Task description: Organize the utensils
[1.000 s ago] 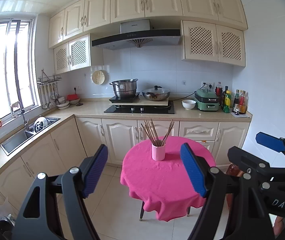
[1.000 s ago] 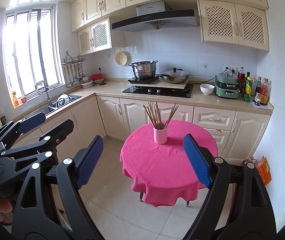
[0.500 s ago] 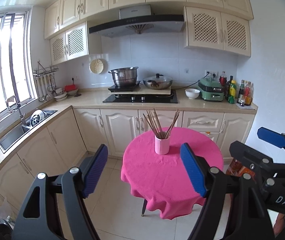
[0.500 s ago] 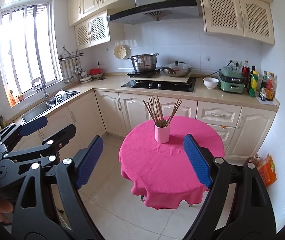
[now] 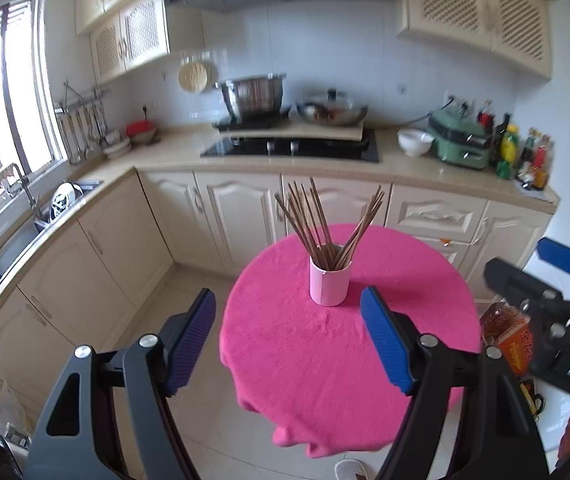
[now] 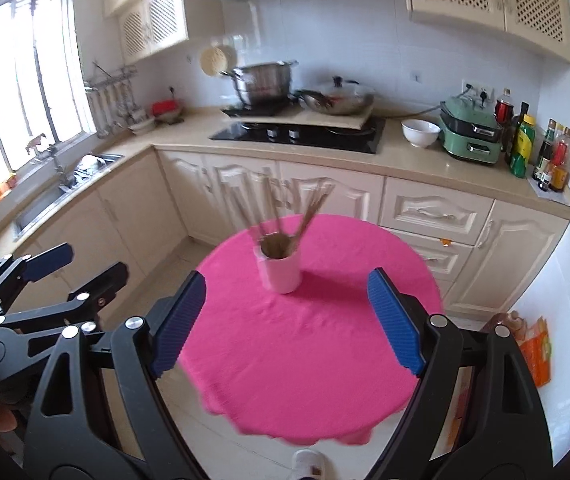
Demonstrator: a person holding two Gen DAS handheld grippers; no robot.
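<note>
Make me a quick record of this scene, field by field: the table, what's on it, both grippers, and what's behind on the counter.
table: round, covered by a pink tablecloth
on table: one pink cup, upright
cup contents: brown chopsticks, fanned out
left gripper: open, empty, short of the cup
right gripper: open, empty, short of the cup
counter behind: steel pot, lidded wok, white bowl, green appliance, bottles
task state: chopsticks not yet touched
</note>
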